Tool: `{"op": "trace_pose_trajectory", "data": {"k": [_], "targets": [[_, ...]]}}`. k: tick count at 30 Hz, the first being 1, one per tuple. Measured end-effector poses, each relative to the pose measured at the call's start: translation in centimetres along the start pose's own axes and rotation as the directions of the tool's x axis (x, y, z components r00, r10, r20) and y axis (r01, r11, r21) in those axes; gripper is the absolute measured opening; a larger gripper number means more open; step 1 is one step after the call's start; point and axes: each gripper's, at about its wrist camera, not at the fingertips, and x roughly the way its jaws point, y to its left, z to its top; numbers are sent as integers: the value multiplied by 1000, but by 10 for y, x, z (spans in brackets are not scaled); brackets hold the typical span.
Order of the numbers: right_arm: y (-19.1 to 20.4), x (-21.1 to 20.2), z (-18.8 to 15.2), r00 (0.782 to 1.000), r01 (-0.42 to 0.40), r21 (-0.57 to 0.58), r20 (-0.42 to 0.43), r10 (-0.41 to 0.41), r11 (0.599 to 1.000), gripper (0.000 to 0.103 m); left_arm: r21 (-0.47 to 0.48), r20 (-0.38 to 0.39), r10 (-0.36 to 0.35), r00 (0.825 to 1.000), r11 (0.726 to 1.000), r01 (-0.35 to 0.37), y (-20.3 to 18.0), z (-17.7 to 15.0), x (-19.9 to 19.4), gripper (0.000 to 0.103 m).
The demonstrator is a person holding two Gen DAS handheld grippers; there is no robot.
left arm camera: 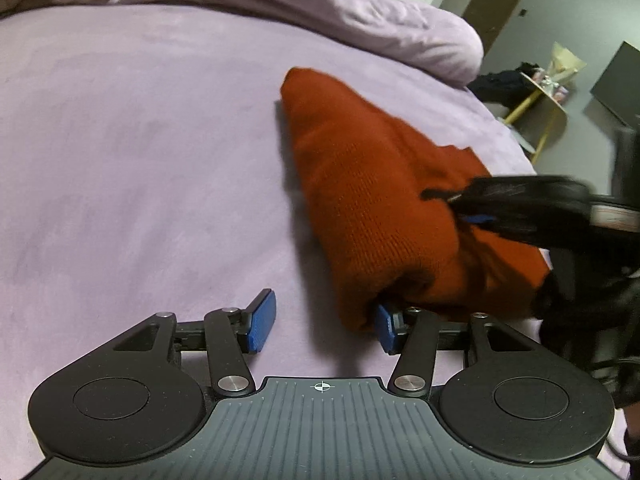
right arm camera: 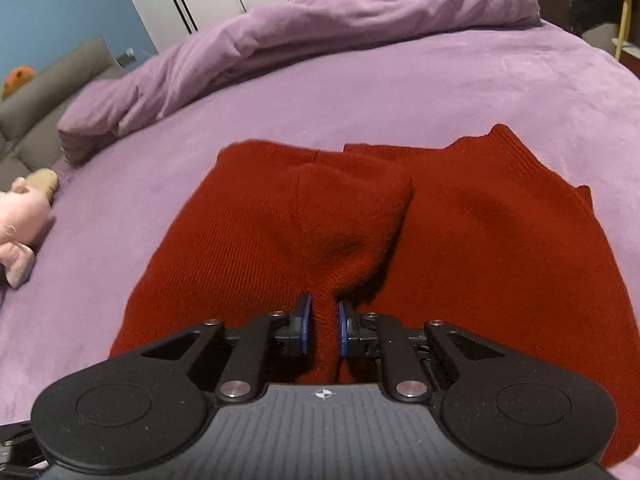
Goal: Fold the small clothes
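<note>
A red knit garment (right arm camera: 460, 220) lies on the purple bed sheet (right arm camera: 360, 92), partly folded, with a raised fold running toward the camera. My right gripper (right arm camera: 324, 326) is shut on that fold, which the two blue pads pinch between them. In the left wrist view the garment (left arm camera: 360, 184) lies to the right, and the right gripper (left arm camera: 480, 208) shows blurred on top of it. My left gripper (left arm camera: 325, 324) stands open over the sheet at the garment's near corner. Its right pad (left arm camera: 385, 328) sits against the cloth's edge, and its left pad is over bare sheet.
A bunched purple duvet (right arm camera: 320, 20) lies along the far side of the bed. A pink plush toy (right arm camera: 20, 216) rests at the left edge beside a grey padded headboard (right arm camera: 48, 92). A yellow-legged side table (left arm camera: 548, 96) stands beyond the bed.
</note>
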Motion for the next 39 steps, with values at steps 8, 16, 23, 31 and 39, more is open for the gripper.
{"op": "trace_pose_trajectory", "data": {"k": [8, 16, 23, 31, 39], "targets": [[-71, -26, -14, 974, -227, 354, 67, 217, 907, 59, 32, 15, -1, 1000, 999, 0, 0, -1, 0, 55], [-50, 22, 2, 934, -322, 395, -16, 357, 860, 38, 34, 14, 11, 1000, 999, -12, -4, -1, 1, 55], [11, -6, 26, 993, -118, 55, 24, 116, 992, 15, 90, 45, 82, 996, 992, -86, -22, 2, 2, 57], [30, -59, 44, 975, 156, -269, 196, -104, 951, 14, 145, 24, 70, 997, 987, -73, -58, 2, 14, 59], [-36, -24, 15, 954, 298, -231, 104, -281, 926, 14, 182, -18, 83, 996, 980, -79, -75, -2, 41, 58]]}}
